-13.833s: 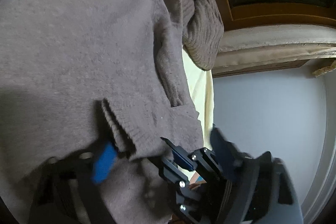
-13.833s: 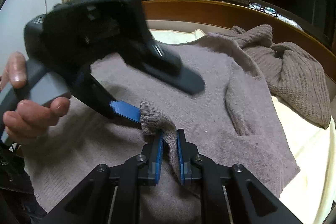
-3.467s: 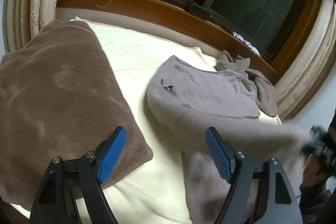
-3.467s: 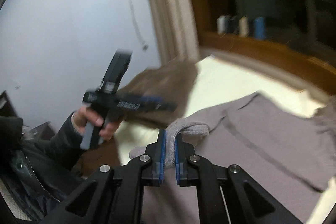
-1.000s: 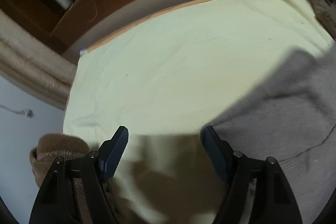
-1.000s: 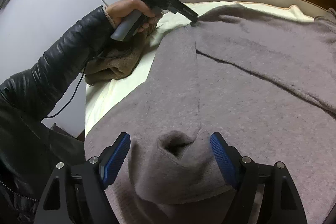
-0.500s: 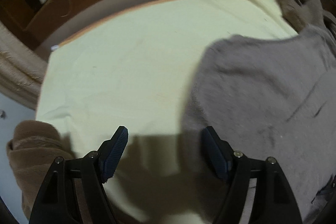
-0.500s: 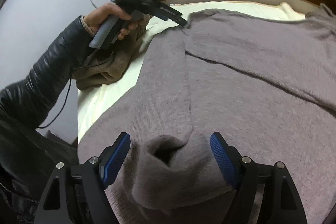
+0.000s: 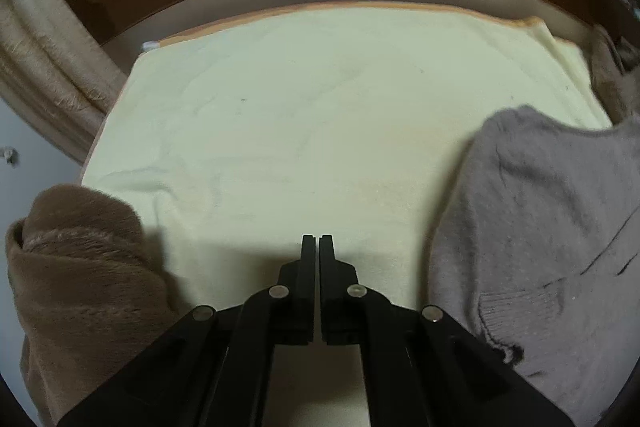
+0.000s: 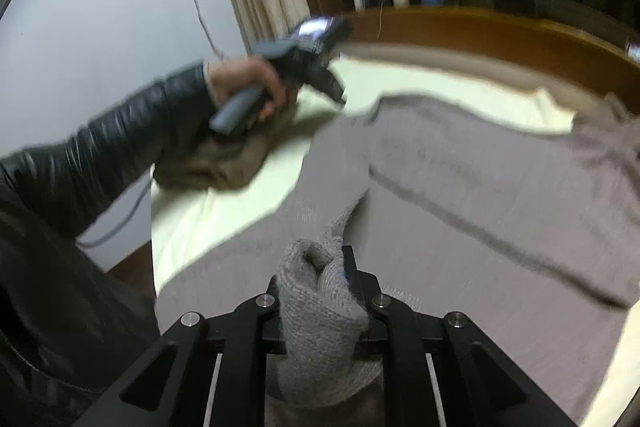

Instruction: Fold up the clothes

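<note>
The left gripper point(image 9: 317, 239) was matt black, its two fingers point(image 9: 307, 259) flat-sided and square-tipped, each carried on a pair of straight link bars. Round silver screw heads marked the pivots, four in a shallow arc across the linkage.

The right gripper point(image 10: 314, 267) had the same black bars and silver screws, with pale slots running along its lower bars and a sliver of blue pad showing on one finger.

Seen from the right wrist, the left gripper had a grey handle, a dark body and a small lit screen on top. The person's sleeve point(image 10: 120, 131) was black, glossy and ribbed with creases, like leather.
</note>
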The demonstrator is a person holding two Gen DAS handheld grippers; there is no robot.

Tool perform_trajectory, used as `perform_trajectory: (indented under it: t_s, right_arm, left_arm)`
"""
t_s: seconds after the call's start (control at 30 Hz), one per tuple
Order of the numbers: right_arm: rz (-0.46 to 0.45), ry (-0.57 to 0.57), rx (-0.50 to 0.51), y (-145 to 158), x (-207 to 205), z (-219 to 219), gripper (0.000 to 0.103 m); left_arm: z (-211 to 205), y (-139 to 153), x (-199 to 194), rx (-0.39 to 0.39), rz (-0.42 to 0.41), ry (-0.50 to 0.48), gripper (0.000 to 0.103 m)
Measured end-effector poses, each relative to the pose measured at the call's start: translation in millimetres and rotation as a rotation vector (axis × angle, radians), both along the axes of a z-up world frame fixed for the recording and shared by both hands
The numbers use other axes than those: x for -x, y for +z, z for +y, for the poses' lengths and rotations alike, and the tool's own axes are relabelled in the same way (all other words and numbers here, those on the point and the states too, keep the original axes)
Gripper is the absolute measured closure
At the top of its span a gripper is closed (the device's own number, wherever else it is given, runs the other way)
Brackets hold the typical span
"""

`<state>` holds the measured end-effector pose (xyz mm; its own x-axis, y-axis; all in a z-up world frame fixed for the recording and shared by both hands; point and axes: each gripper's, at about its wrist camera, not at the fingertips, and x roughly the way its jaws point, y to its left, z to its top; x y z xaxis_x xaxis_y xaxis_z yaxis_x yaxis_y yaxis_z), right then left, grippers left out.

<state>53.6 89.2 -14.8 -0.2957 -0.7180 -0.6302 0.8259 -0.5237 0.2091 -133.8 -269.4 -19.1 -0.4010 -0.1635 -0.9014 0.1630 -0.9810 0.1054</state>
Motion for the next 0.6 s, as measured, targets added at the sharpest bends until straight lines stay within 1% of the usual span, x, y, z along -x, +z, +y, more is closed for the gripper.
perform_trajectory:
  t_s: [0.03,0.1,0.13,0.2,0.27,0.33,0.4,0.47,0.53,0.6]
  right_arm:
    - [0.011,-0.009,0.008,5,2,1,0.087]
    - [0.029,-0.03,0.013,9,6,4,0.087]
    - [0.035,-0.04,0.014,10,7,4,0.087]
    - [0.043,-0.059,0.028,14,8,7,0.087]
    - [0.072,-0.068,0.053,25,6,8,0.087]
    - [0.12,-0.083,0.082,40,4,10,0.087]
    - [0.178,-0.103,0.106,57,3,11,0.087]
    - [0.237,-0.126,0.125,75,4,12,0.087]
    - [0.296,-0.148,0.144,93,5,13,0.087]
    - [0.348,-0.17,0.132,104,11,10,0.087]
  left_arm:
    - [-5,2,-1,-0.016,0.008,0.004,0.101]
    - [4,9,-5,-0.094,0.031,-0.043,0.101]
    - [10,12,-8,-0.115,0.043,-0.074,0.101]
    - [21,18,-13,-0.143,0.067,-0.139,0.1]
    - [46,27,-28,-0.132,0.089,-0.187,0.098]
    - [63,34,-40,-0.143,0.099,-0.208,0.093]
    - [66,39,-40,-0.163,0.114,-0.226,0.079]
    - [71,40,-46,-0.163,0.121,-0.238,0.07]
    - [76,40,-53,-0.159,0.127,-0.249,0.067]
    - [69,39,-52,-0.138,0.133,-0.253,0.063]
